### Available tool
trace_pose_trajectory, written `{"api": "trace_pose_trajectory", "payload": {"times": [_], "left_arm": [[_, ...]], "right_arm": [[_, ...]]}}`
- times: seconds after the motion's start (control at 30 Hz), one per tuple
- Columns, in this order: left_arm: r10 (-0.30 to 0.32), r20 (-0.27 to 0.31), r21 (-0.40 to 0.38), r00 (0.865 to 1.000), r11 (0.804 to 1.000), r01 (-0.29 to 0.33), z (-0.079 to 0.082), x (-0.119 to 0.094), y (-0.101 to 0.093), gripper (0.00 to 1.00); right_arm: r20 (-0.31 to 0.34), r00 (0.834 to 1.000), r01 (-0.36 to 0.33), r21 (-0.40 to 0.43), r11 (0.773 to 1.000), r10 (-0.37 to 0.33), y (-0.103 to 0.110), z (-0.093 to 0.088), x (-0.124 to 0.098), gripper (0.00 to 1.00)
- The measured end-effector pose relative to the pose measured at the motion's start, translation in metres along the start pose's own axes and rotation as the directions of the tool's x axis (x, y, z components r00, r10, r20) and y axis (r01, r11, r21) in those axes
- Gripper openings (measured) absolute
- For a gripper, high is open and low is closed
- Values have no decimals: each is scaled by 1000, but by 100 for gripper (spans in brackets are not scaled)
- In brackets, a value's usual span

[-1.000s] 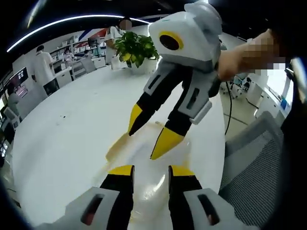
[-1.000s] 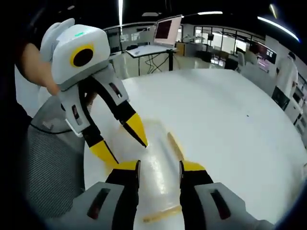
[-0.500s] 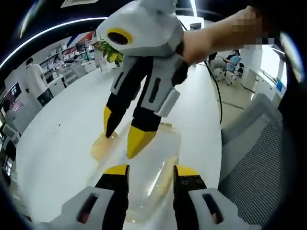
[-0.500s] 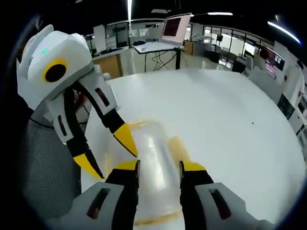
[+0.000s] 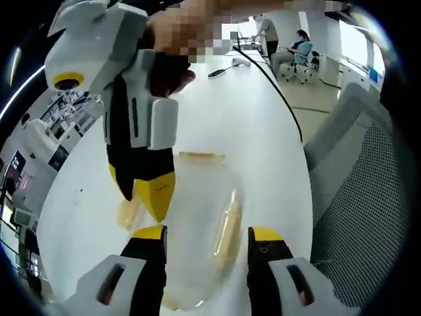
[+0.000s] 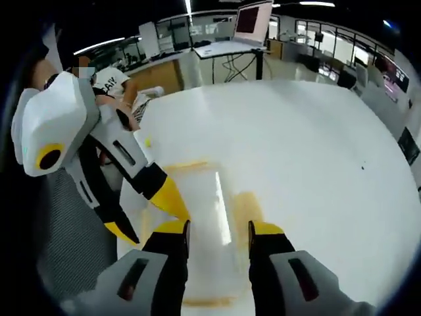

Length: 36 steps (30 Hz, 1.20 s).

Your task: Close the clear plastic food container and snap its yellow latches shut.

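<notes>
Lying on the white desk (image 5: 263, 125), the clear container (image 5: 200, 217) sits between the left tongs (image 5: 205, 236), whose jaws stand apart around its near end without pinching it. Yellow latches (image 5: 227, 230) show along the container's sides. The right tongs (image 5: 146, 191) reach down at the container's far-left edge, held by a hand (image 5: 172, 39); a mesh chair (image 5: 365, 191) stands beyond the desk edge.

From the right gripper view, the right tongs (image 6: 217, 232) hang open over the container (image 6: 210, 224), gripping nothing. The left tongs (image 6: 148, 214) angle in at its left edge, jaws spread.
</notes>
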<state>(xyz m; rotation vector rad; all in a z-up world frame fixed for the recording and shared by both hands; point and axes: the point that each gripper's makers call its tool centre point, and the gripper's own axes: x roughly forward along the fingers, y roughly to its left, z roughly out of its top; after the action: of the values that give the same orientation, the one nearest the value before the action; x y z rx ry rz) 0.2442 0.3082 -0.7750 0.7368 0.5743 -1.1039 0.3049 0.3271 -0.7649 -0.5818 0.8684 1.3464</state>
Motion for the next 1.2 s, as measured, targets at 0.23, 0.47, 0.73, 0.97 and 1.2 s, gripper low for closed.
{"api": "trace_pose_trajectory", "payload": {"times": [0.23, 0.47, 0.73, 0.97, 1.2], "left_arm": [[10, -8, 28, 1000, 1000, -10, 0, 1, 3, 42], [23, 2, 34, 1000, 999, -23, 0, 4, 6, 41], [28, 2, 29, 1000, 999, -28, -1, 5, 6, 41], [23, 3, 26, 1000, 999, -23, -1, 5, 7, 39], [31, 36, 36, 999, 999, -32, -6, 11, 4, 35]], "right_arm": [[-122, 990, -79, -76, 994, 69, 1, -6, 6, 34], [-180, 971, -163, -9, 987, 159, -1, -11, 11, 35], [-280, 946, -180, -29, 983, 165, 0, -11, 13, 34], [-314, 933, -202, -47, 978, 178, 1, -12, 14, 32], [-317, 926, -224, -29, 974, 204, 0, -16, 14, 30]]}}
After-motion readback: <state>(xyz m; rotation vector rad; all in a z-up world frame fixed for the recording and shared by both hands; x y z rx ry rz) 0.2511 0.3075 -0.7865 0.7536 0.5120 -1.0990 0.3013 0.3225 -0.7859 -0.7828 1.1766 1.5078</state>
